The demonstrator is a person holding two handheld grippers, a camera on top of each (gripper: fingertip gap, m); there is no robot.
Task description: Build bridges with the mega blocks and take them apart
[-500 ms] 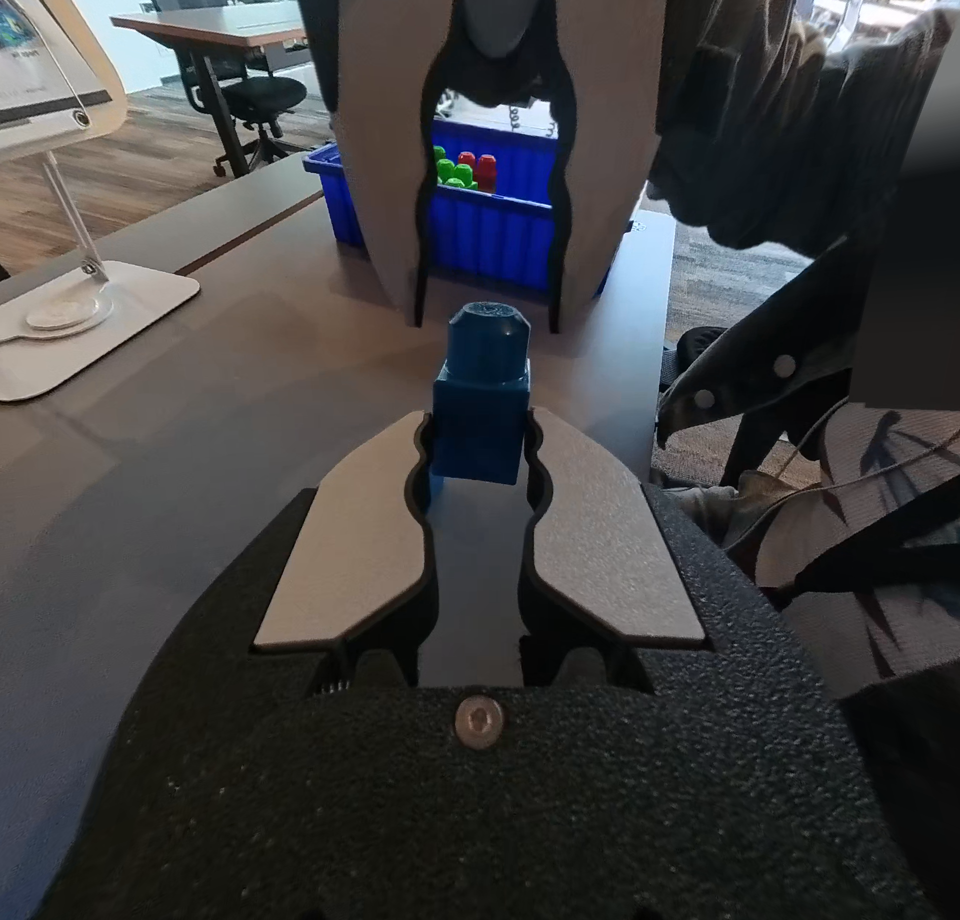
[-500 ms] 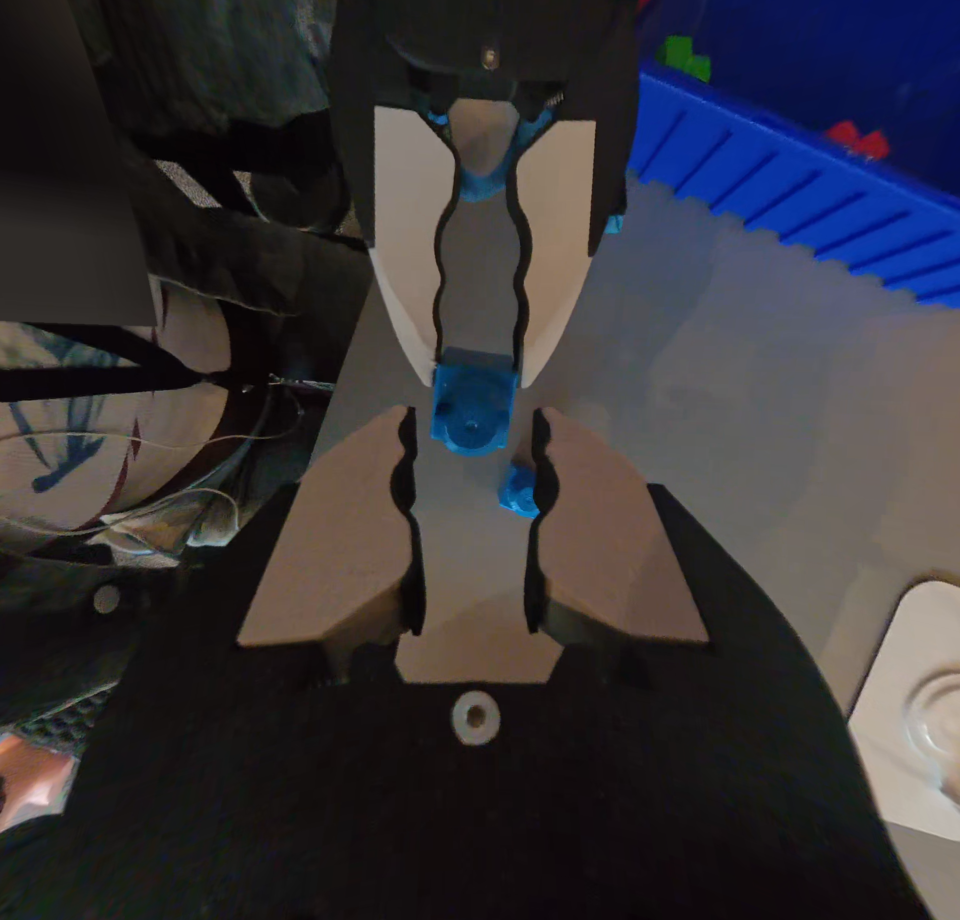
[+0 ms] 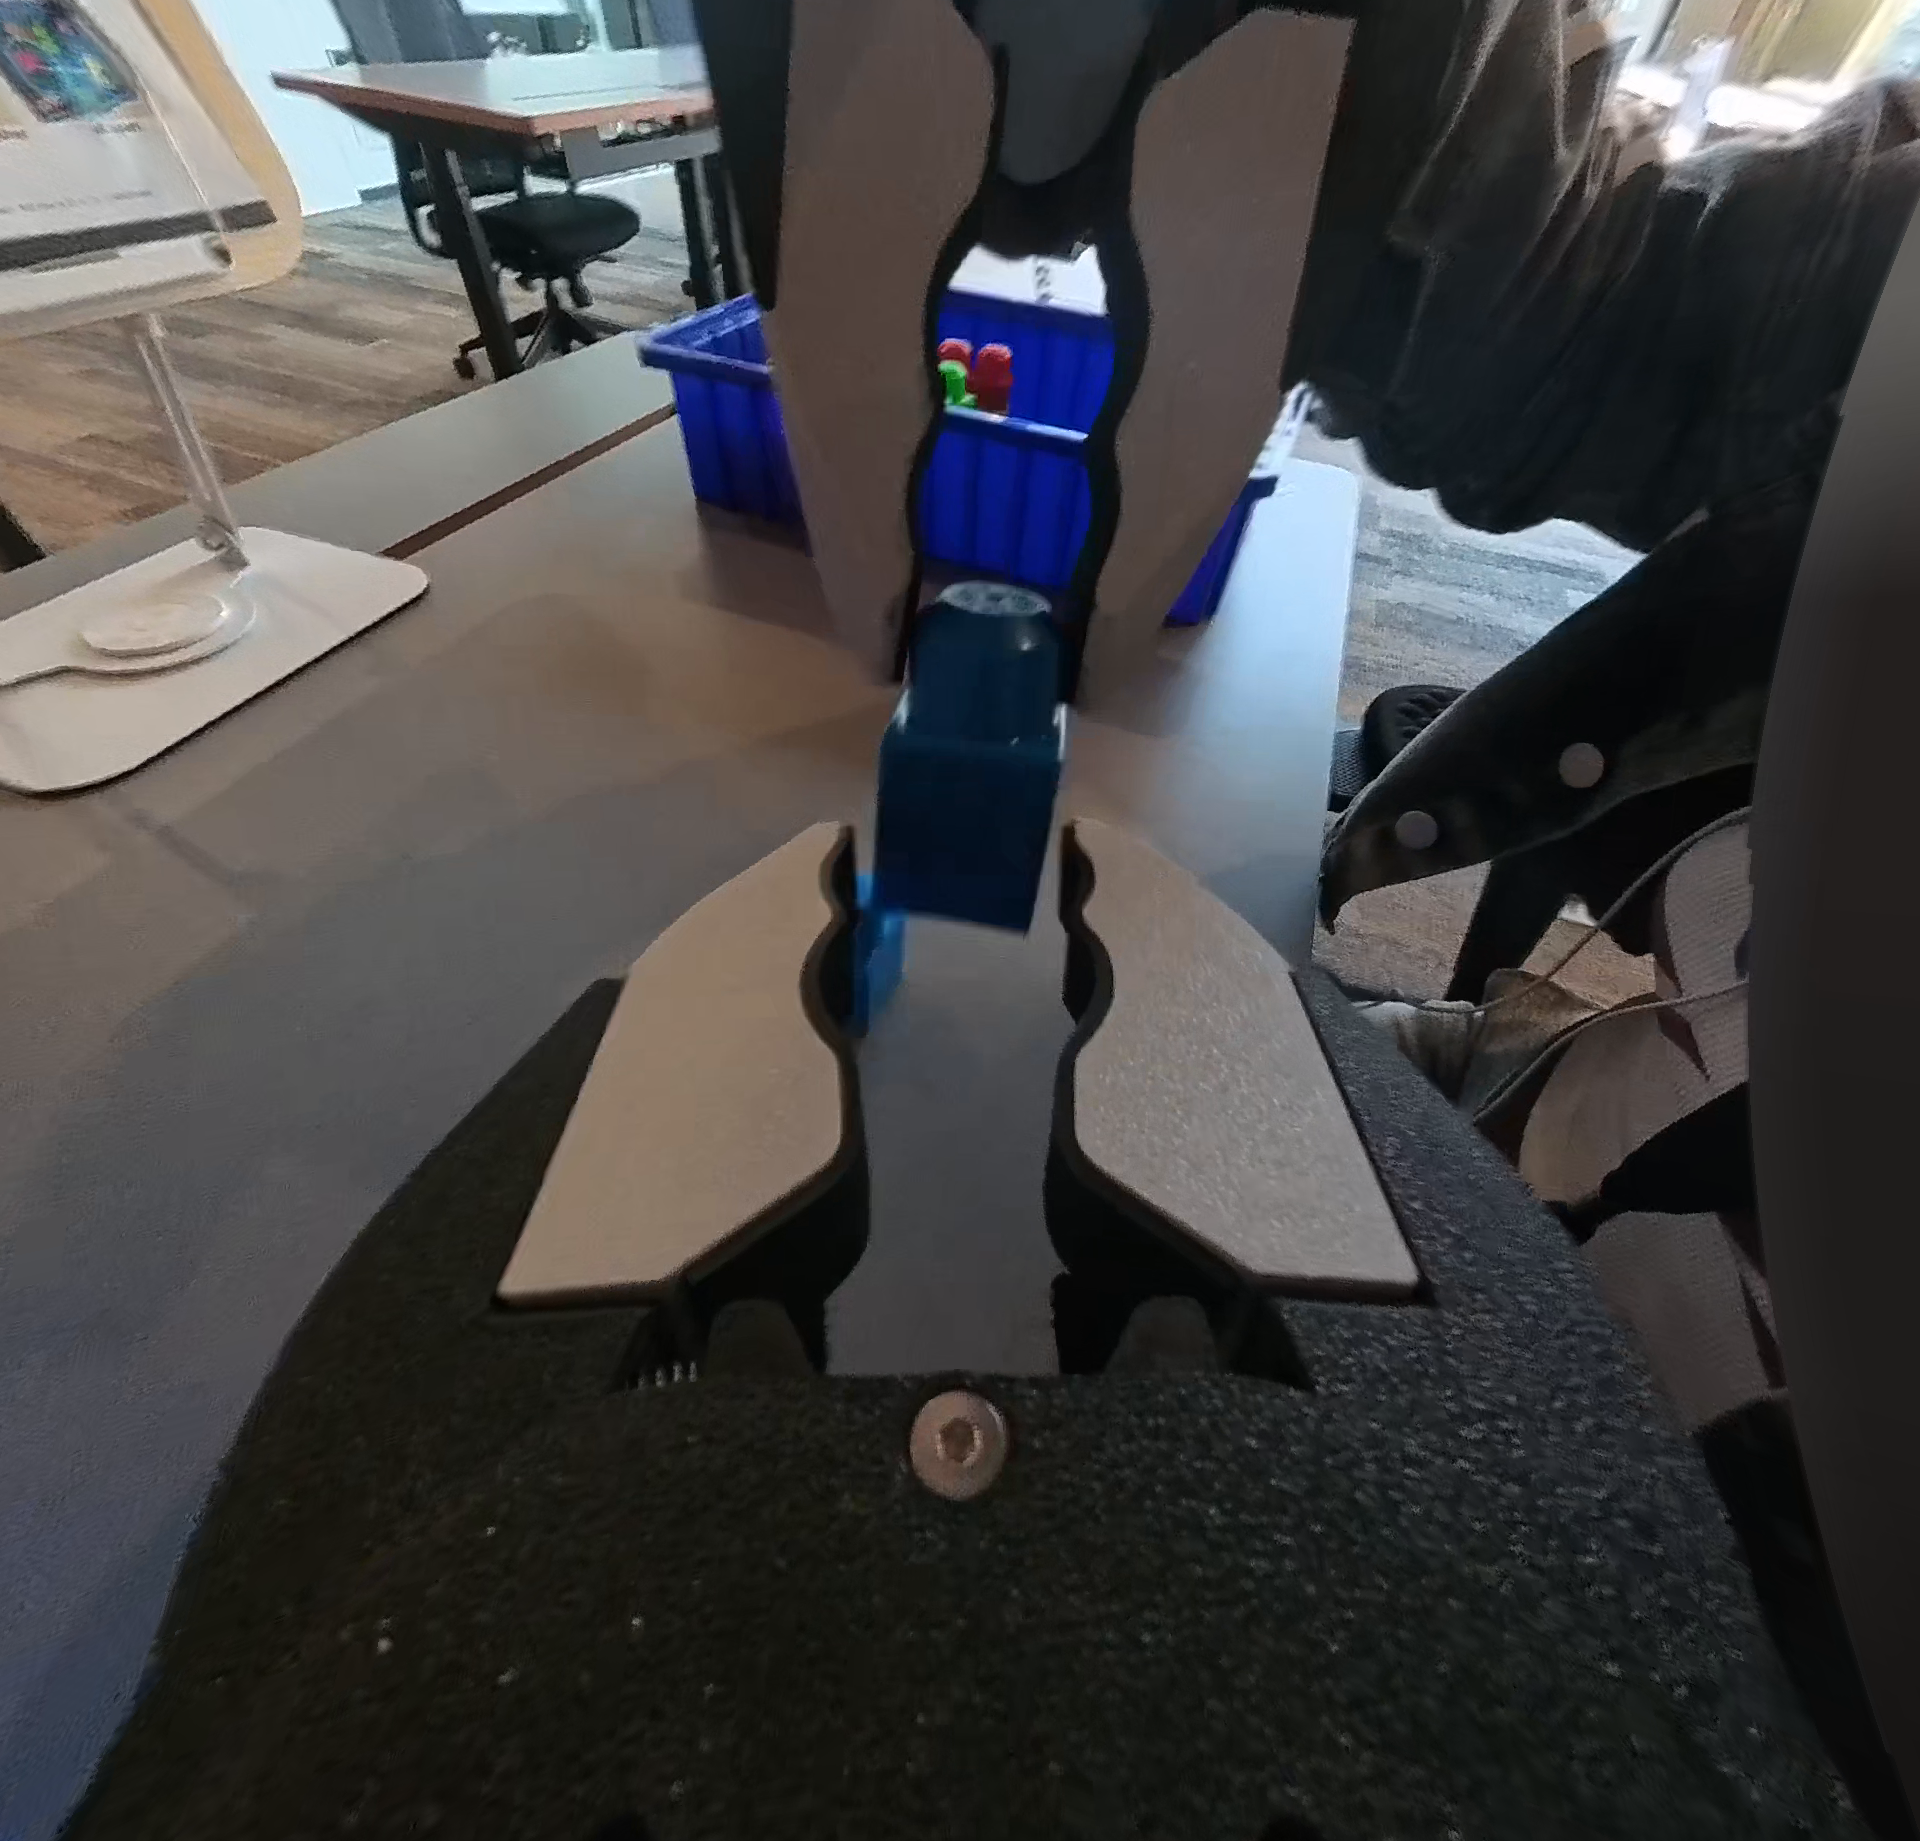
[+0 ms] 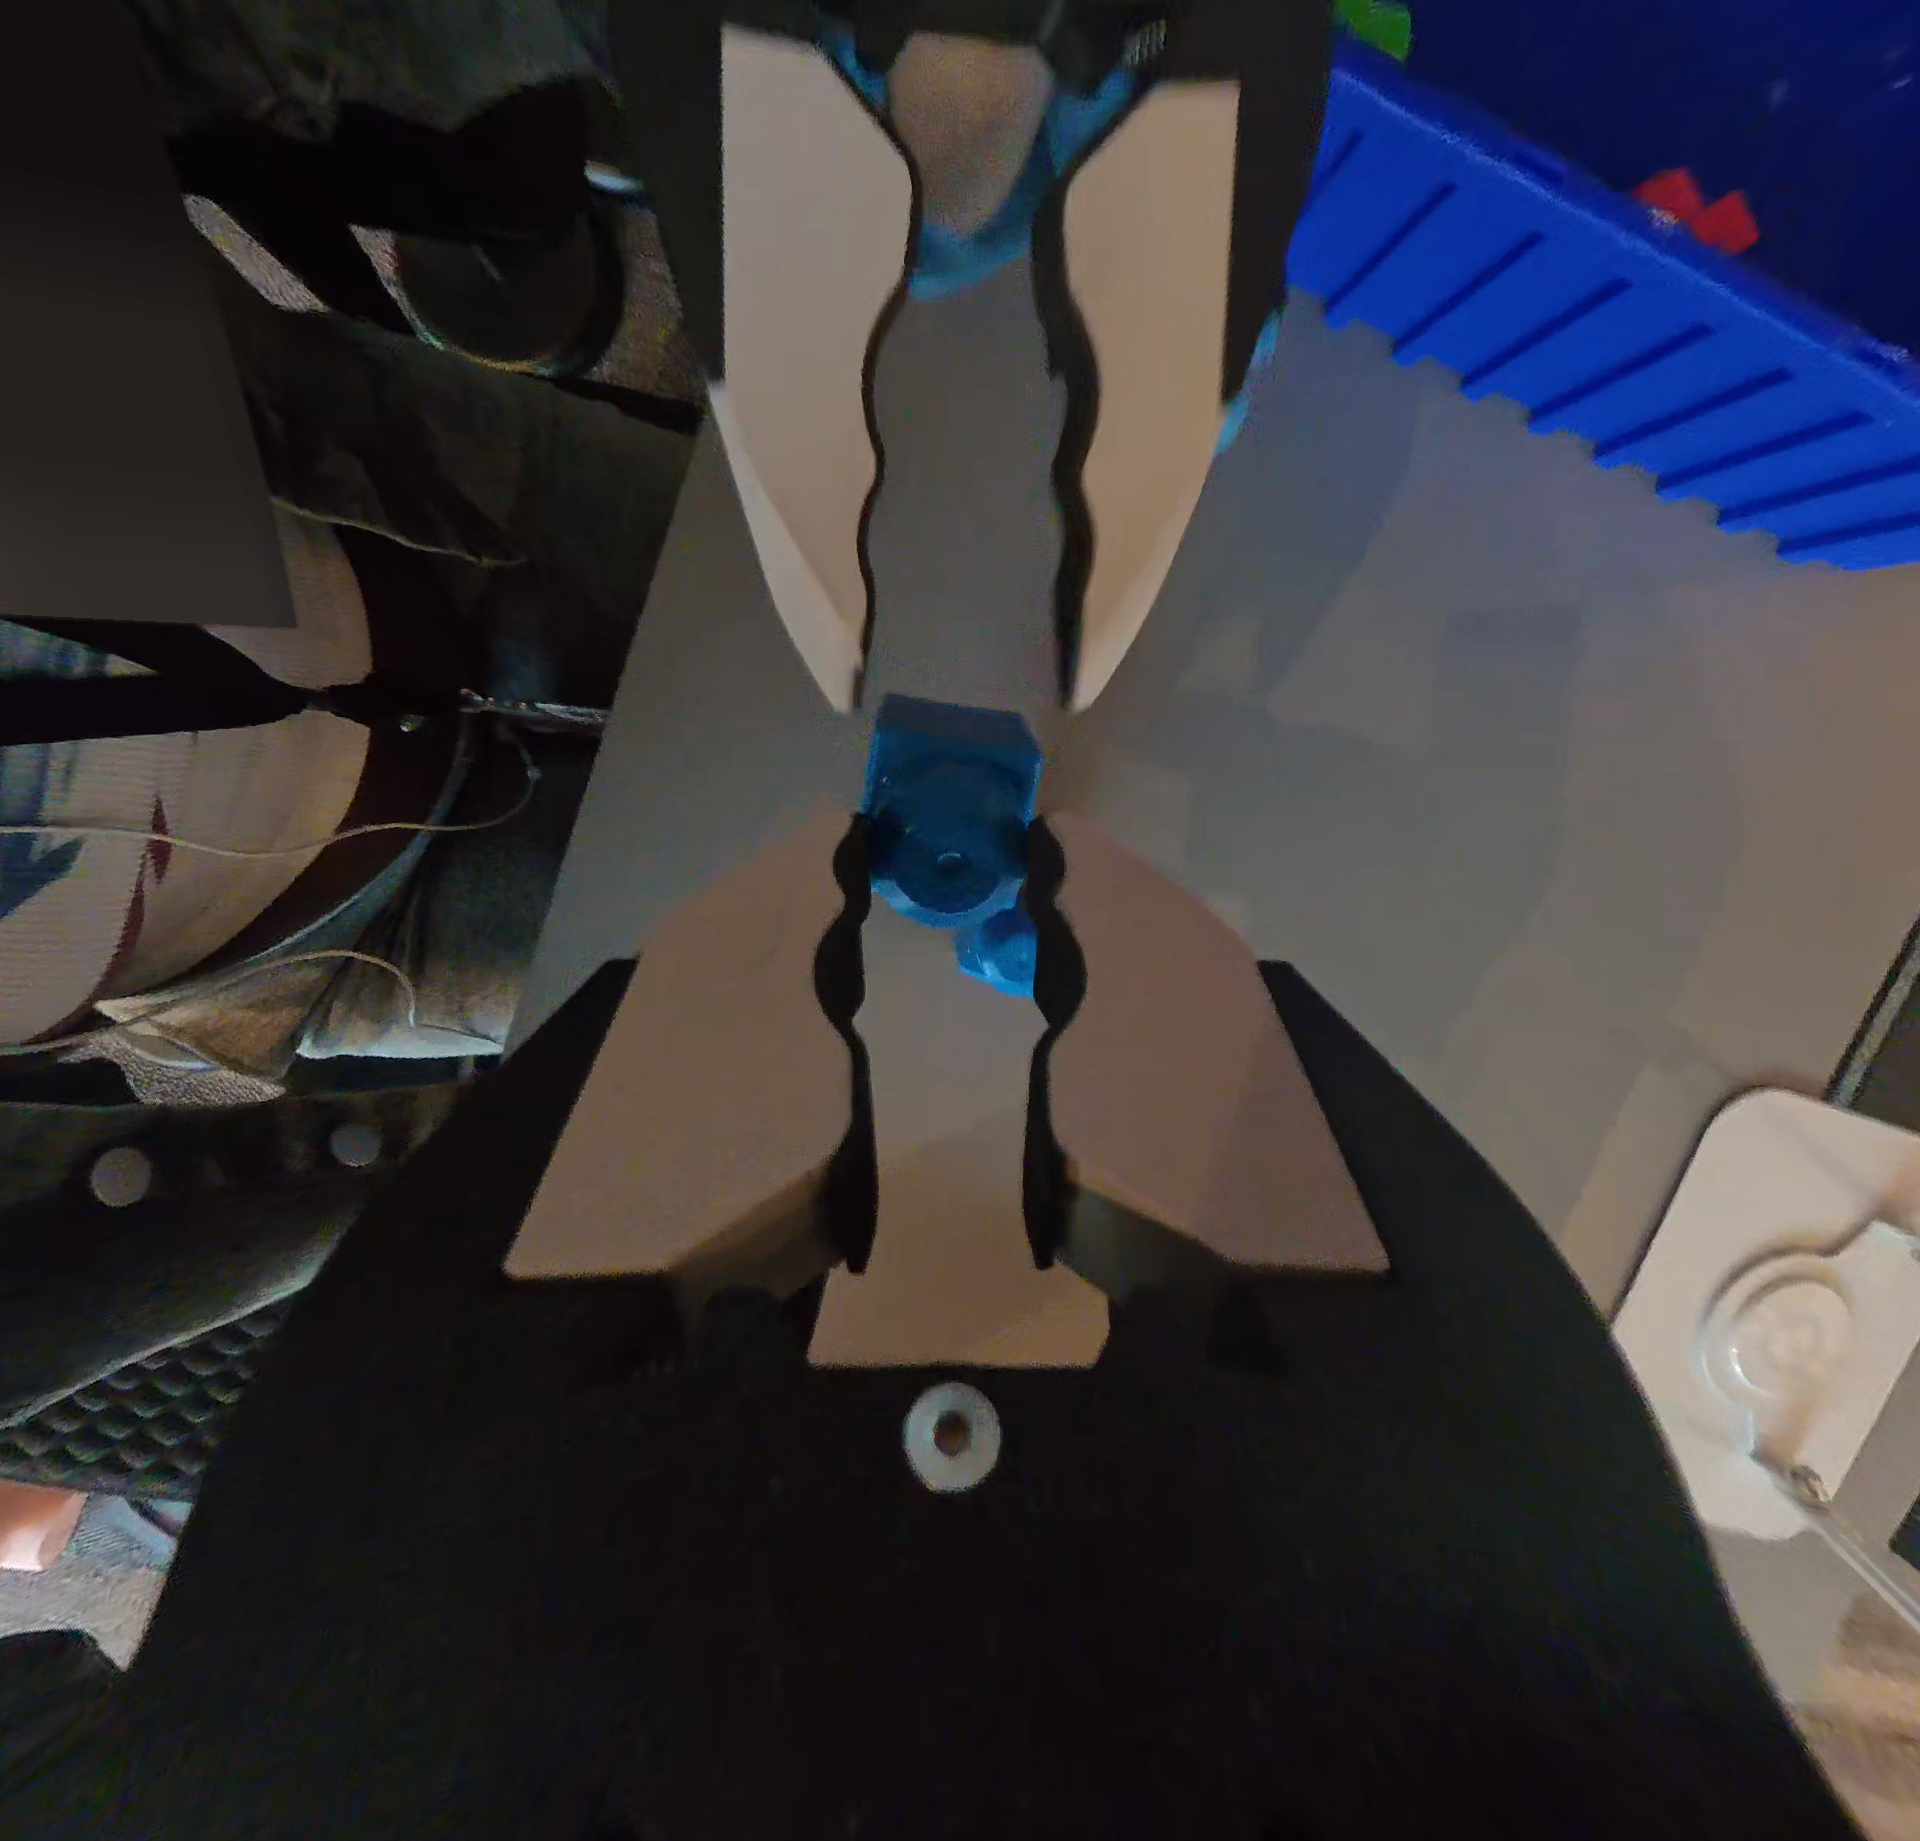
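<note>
Dark blue block (image 3: 966, 815) with a round stud on top, plus a lighter, brighter blue block (image 3: 876, 960) peeking out low on its left. Pale grey fingers (image 3: 707, 1095) on pebbly black bodies for both grippers, wavy black edging along the inner sides. Bright blue ribbed bin (image 3: 727, 420) at the back, red and green blocks (image 3: 971, 373) inside. Grey-brown table (image 3: 364, 804), kinda matte. White stand base (image 3: 156, 669) off to the left. Cream shirt (image 4: 125, 804) with a dark blue and maroon print. Brown wood-plank floor (image 3: 156, 389), black office chair (image 3: 540, 233).
</note>
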